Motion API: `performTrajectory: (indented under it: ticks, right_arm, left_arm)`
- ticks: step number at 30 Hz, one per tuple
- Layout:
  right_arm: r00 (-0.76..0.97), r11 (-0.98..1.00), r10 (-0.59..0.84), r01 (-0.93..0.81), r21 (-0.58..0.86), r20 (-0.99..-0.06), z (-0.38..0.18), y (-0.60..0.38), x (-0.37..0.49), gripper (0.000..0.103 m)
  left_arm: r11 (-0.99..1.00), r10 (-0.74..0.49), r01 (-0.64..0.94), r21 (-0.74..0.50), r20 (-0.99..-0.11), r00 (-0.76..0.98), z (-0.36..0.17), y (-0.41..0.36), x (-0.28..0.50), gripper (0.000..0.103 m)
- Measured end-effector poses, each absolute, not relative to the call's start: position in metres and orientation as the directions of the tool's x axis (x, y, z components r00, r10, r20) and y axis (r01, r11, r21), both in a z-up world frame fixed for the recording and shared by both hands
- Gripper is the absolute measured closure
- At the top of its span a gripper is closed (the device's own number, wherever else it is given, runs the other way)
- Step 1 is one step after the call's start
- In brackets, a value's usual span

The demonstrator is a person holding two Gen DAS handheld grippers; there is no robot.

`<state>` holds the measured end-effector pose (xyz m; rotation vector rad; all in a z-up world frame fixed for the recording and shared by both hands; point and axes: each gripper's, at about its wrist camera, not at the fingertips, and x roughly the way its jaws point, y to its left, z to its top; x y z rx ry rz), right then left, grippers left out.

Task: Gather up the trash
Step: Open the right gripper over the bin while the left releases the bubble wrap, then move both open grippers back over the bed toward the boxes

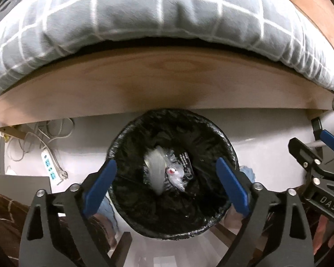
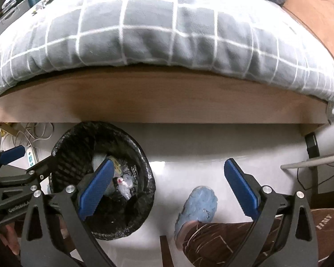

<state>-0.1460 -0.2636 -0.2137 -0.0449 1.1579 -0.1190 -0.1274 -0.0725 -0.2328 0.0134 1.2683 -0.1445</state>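
The left tongs are standing wide apart with nothing between the 2 blue pads, and they are hanging directly over the mouth of the black-lined bin, pointing steeply down into it. The right tongs are spread just as wide and are also gripping nothing — their left pad is overlapping the bin's near rim in the right wrist view, while their right pad is hanging over bare white floor.

The trash — a crumpled clear plastic wrapper with a pale curved piece and a small red spot — is lying at the bottom of the bin, straight below the left tongs and roughly centred between their pads. Its long axis is running roughly from the far side to the near side in the left wrist view, so along the gap between the pads. From the right tongs it is lying down and to the left, so the left hand is clearly the nearer 1.

Judging by this, the drop looks finished for this piece, and any next pickup is calling for both tongs to be lifted away from the bin first.

Outward, the bin is standing against the wooden bed frame, under a grey checked quilt. A power strip with loose cables is lying to the bin's left, and a person's blue slipper is resting on the floor to its right.
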Motion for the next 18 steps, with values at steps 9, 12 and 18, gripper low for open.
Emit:
performTrajectory:
  ticks: [9, 12, 18]
  right_arm:
    - [0.455, 0.994, -0.108, 0.051, -0.095, -0.884, -0.181, -0.254, -0.145, 0.008]
    - [0.478, 0.994, -0.109, 0.045, -0.100, -0.872, -0.169, -0.251, -0.145, 0.008]
    - [0.523, 0.995, -0.099, 0.045, -0.089, -0.847, -0.146, -0.250, -0.147, 0.008]
  left_arm:
    - [0.995, -0.065, 0.099, -0.031, -0.931, 0.360, -0.203, -0.057, -0.130, 0.006]
    - [0.995, -0.068, 0.091, -0.036, -0.922, 0.381, -0.191, -0.053, -0.132, 0.006]
    - [0.996, -0.066, 0.083, -0.034, -0.904, 0.422, -0.166, -0.046, -0.136, 0.006]
